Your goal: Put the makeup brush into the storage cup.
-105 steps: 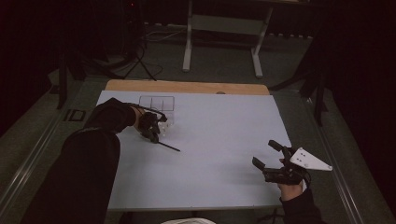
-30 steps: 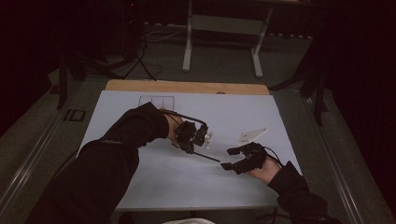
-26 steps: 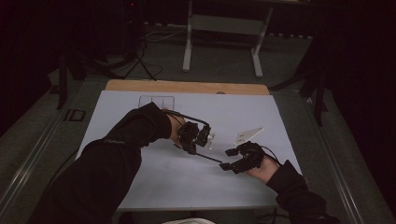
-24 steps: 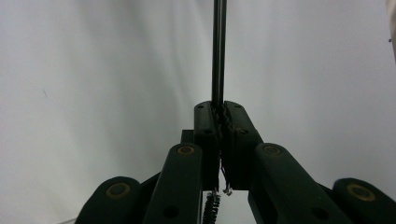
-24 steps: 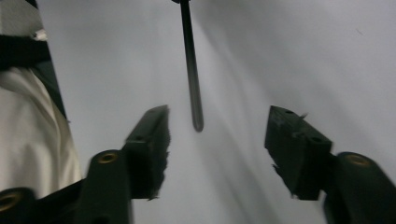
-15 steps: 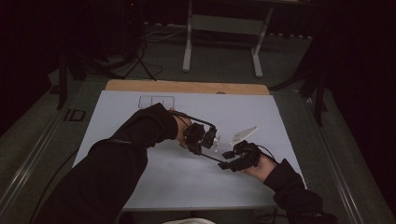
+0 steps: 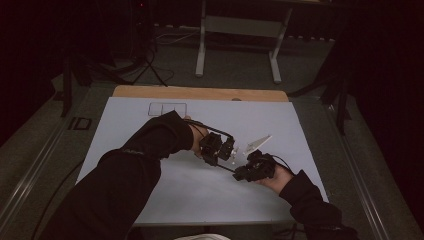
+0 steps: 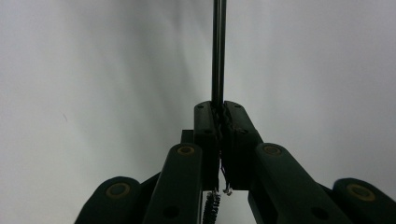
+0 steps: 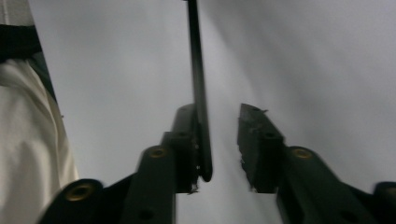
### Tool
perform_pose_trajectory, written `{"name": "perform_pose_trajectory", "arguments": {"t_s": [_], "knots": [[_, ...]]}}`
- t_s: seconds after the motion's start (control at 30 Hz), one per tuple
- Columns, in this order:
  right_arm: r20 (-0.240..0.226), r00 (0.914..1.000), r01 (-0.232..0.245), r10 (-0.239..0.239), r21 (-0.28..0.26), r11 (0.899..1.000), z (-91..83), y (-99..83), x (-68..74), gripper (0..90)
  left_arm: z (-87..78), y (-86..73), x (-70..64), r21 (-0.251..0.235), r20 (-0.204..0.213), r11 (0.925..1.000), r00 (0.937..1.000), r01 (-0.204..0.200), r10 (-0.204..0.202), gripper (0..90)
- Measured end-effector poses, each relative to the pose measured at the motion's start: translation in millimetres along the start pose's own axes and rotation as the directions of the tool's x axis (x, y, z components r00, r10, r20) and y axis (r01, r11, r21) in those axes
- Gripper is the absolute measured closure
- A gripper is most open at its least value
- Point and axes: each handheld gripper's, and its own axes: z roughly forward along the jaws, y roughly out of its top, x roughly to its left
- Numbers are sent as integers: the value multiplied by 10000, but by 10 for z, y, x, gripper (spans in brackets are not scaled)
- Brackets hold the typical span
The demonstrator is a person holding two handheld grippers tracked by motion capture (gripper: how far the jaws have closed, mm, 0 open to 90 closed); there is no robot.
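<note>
The two grippers met over the middle of the desk (image 7: 150, 200), whose white sheet ran wide and bare on every side of them. Behind the grippers the sheet reached back to a strip of bare wood (image 7: 200, 93) along the far edge, and two thin outlined boxes (image 7: 167, 109) were drawn just in front of that strip. To either side of the grippers the white surface stretched well clear to its left and right edges, so there was plenty of free space around them.

The left gripper (image 7: 226, 152) was clamped tight on a thin dark rod (image 8: 218, 51), its black jaws pressed together around it (no gap showed between them in the left gripper view). The rod looked slim, straight and smooth, with a dull metallic sheen, and it ran straight out past the jaw tips over the white sheet. In the high view it bridged the short gap from the left gripper to the right gripper (image 7: 241, 175).

The right gripper stood parted, with clear room between its jaws; in the right gripper view the rod's end lay flat against the inner face of one jaw and well apart from the other. The jaws were matte black and blocky, with brass-coloured pivot pins. A pale three-cornered plate (image 7: 257, 142) rose just behind the right gripper. Both sleeves were dark cloth.
</note>
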Motion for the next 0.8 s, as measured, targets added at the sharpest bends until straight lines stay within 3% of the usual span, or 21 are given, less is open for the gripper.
{"name": "perform_pose_trajectory", "arguments": {"t_s": [0.13,0.23,0.47,0.53,0.63,0.73,0.8], "knots": [[-160,9998,100,-99,73,9999,17,2,18,830,16,-1,10,-74,-8,9999,10000,-76,76,861],[-480,9988,121,-120,27,9999,26,-6,30,848,38,-11,2,-80,37,9994,9995,-326,327,860],[-463,9982,393,-392,2,9992,35,-34,50,853,82,-83,9,-717,210,9965,9988,-433,449,852],[-367,9980,512,-514,-65,9987,35,-48,54,854,80,-110,25,-923,258,9957,9997,-12,36,814],[-391,9982,439,-444,-149,9989,6,-60,44,855,64,-173,42,-1111,140,9934,9995,282,-268,786],[-371,9983,440,-448,-217,9988,-19,-68,33,855,34,-248,51,-1272,-211,9918,9997,119,-147,740],[-368,9980,507,-516,-257,9984,-40,-74,29,855,12,-305,51,-1359,-387,9902,9985,324,-379,675]]}}
